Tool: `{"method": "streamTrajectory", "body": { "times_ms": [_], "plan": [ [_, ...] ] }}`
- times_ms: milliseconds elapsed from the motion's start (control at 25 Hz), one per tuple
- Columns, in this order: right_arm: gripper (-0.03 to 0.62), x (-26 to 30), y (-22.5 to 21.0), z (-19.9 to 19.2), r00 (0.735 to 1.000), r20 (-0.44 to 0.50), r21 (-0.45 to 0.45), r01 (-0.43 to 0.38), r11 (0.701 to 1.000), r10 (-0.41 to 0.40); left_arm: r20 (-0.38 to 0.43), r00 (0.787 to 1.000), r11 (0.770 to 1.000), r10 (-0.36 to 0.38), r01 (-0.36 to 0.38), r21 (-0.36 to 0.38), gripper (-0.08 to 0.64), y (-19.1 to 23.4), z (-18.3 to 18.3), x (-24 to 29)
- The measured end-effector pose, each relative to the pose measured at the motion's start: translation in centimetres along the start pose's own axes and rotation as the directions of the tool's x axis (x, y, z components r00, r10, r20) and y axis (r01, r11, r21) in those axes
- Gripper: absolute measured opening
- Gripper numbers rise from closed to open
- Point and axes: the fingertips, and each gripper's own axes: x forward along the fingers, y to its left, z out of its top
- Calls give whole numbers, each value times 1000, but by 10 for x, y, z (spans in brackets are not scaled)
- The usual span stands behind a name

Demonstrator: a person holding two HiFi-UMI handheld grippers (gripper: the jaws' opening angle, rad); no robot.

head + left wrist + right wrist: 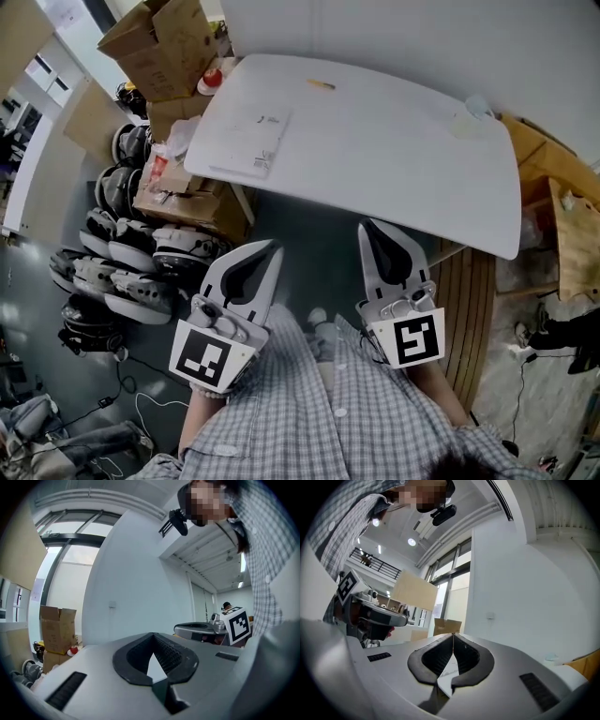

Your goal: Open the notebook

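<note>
The notebook (pixel 249 141) lies closed and flat on the left part of the white table (pixel 394 159), toward 11 o'clock from the picture's centre and close to the table's left edge. Its long axis runs roughly from 1 o'clock to 7 o'clock, and the thick page edge faces the person at about 6 o'clock. Both grippers are held off the near side of the table, well apart from the notebook. The left gripper (pixel 271 247) is clenched on nothing, tips pointing toward 1 o'clock, and the right gripper (pixel 367 226) is likewise clenched and empty, pointing toward 12 o'clock. At 10 o'clock an open cardboard box (pixel 155 45) stands past the table's corner, and what is inside cannot be made out. Below it, partly under the table's left edge, a second carton (pixel 180 199) holds crumpled wrappings. A heap of black-and-white rounded gear (pixel 122 267) lies on the floor at 9 o'clock.
</note>
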Motion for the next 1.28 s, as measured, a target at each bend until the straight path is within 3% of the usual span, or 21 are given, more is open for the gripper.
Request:
{"method": "streamTrajectory", "body": {
  "times_ms": [240,520,760,1000,1280],
  "plan": [
    [20,4,2,-8,1000,-16,9,-6,1000,6,-12,1000,1000,14,-14,-4,6,10,-3,0],
    [20,15,-11,-13,999,-3,-2,54,999,-54,-27,999,999,-39,40,21,6,15,-6,15],
    [20,35,-11,-22,994,-41,-17,105,994,-106,-6,996,996,-90,90,4,6,46,-7,35],
    [20,76,-6,-25,989,-75,-86,125,989,-131,-5,991,991,-133,132,-4,6,87,-7,55],
    [20,137,14,-32,987,-117,-106,99,989,-111,-71,988,991,-136,136,-8,6,146,-16,64]
  ]
}}
